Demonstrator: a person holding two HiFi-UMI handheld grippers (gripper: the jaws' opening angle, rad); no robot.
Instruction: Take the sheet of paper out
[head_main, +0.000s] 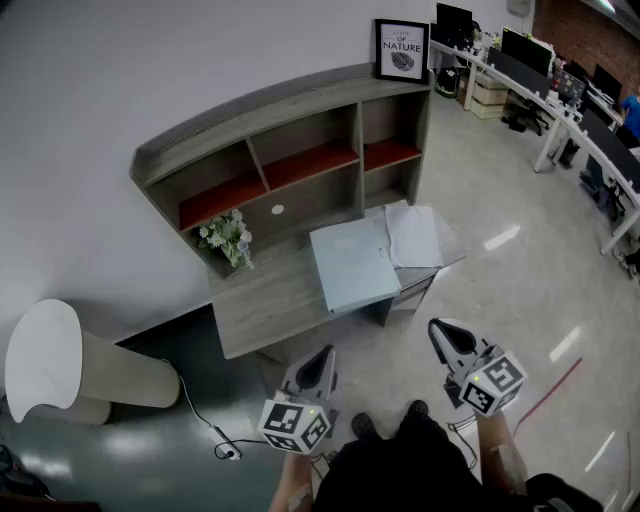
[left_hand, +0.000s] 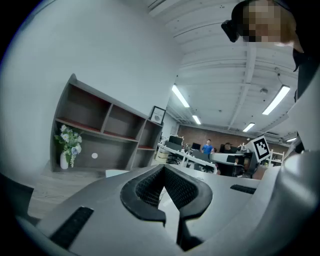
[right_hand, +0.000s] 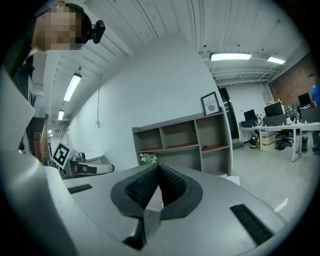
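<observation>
A pale blue folder (head_main: 353, 265) lies flat on the grey desk (head_main: 262, 300). White sheets of paper (head_main: 413, 235) lie beside it at the desk's right end. Both grippers hang in front of the desk, apart from it, over the floor. My left gripper (head_main: 322, 356) is shut with nothing between its jaws, and its closed pads (left_hand: 150, 190) show in the left gripper view. My right gripper (head_main: 441, 332) is also shut and empty, seen again as the right gripper (right_hand: 159, 169) in its own view, pointing at the shelf unit (right_hand: 182, 142).
A shelf unit (head_main: 290, 150) with red boards stands against the wall behind the desk. A small flower vase (head_main: 228, 238) and a framed print (head_main: 402, 50) stand on it. A white rounded seat (head_main: 45, 360) is at the left. Office desks with monitors (head_main: 560, 90) line the far right.
</observation>
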